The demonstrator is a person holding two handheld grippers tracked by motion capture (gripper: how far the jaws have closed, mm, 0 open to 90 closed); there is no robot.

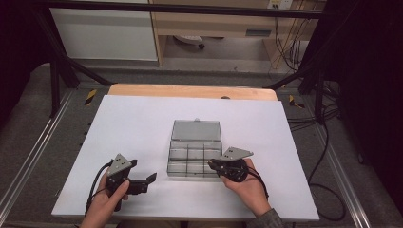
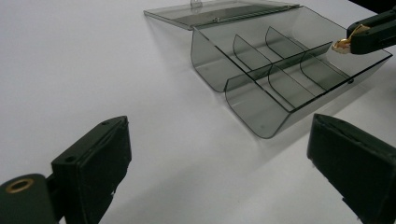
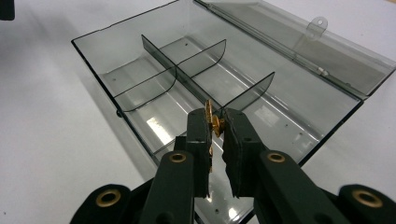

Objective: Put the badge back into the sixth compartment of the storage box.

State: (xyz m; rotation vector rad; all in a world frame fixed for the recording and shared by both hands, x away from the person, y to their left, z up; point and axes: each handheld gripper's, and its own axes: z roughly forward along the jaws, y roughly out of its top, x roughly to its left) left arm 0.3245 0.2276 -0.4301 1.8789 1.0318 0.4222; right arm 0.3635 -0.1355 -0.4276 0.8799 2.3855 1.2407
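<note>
A smoky clear plastic organiser box [image 1: 195, 154] lies open in the middle of the white table, its lid [image 1: 196, 130] folded flat behind it. Dividers split it into several compartments [image 3: 154, 84]. My right gripper [image 3: 215, 122] hovers over the box's near right corner, shut on a small brass-coloured metal piece [image 3: 212, 119]; the same gripper [image 1: 212, 165] and piece [image 2: 342, 44] are seen from the other side. My left gripper [image 1: 151, 179] rests on the table left of the box, jaws wide apart with nothing between them [image 2: 219, 154].
The white table top [image 1: 133, 128] stretches bare around the box. Past its far edge are a wooden strip [image 1: 190, 90], black frame legs and cables [image 1: 328, 142] on the floor to the right.
</note>
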